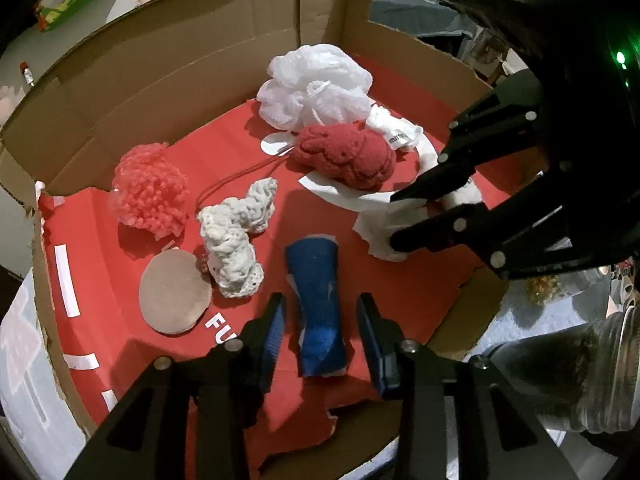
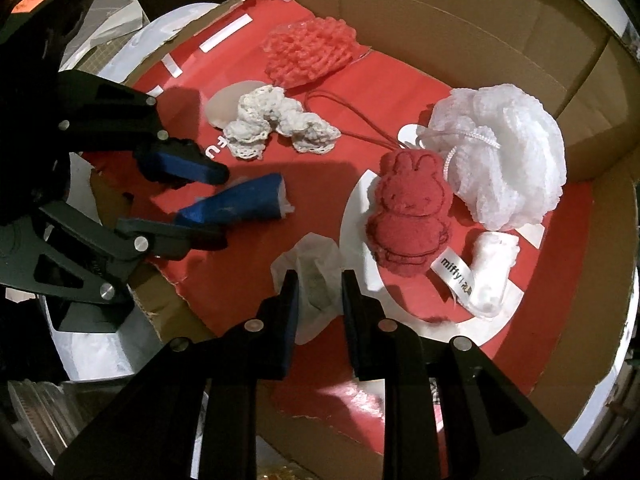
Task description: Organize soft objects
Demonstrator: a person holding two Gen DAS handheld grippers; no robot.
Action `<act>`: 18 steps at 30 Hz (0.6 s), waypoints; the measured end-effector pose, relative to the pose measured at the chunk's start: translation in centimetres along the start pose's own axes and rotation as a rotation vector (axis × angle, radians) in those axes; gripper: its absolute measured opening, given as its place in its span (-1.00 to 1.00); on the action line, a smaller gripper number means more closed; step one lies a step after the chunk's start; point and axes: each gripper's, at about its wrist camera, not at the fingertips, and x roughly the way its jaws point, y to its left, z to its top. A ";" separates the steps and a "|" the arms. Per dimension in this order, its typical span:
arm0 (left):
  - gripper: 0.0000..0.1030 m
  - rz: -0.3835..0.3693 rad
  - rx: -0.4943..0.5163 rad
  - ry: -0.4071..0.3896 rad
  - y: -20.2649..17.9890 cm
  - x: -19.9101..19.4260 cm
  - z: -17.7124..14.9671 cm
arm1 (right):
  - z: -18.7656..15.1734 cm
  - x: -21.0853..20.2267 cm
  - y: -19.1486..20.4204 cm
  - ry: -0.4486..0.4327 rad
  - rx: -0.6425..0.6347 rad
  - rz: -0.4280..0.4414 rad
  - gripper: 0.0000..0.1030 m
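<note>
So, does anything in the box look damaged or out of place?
Yes. The red liner of the cardboard box is torn along its near edge, ragged, with bare cardboard showing below. A brown round pad lies flat among the fluffy items. Otherwise nothing looks spilled.
</note>
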 end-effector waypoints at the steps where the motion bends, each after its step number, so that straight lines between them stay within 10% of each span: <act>1: -0.23 -0.003 -0.005 -0.002 0.1 -0.1 -0.1 | 0.0 0.0 0.2 0.000 0.000 0.001 -0.55; 7: -0.07 -0.001 -0.029 -0.031 0.3 -1.2 -0.7 | -0.4 0.0 0.4 -0.001 0.005 -0.013 -0.38; 10: 0.08 -0.002 -0.061 -0.061 0.4 -2.4 -1.3 | -0.7 -0.7 0.4 -0.031 0.014 -0.025 0.24; 18: 0.67 0.049 -0.204 -0.220 -0.3 -7.4 -2.7 | -2.1 -5.3 0.3 -0.143 0.116 -0.078 0.24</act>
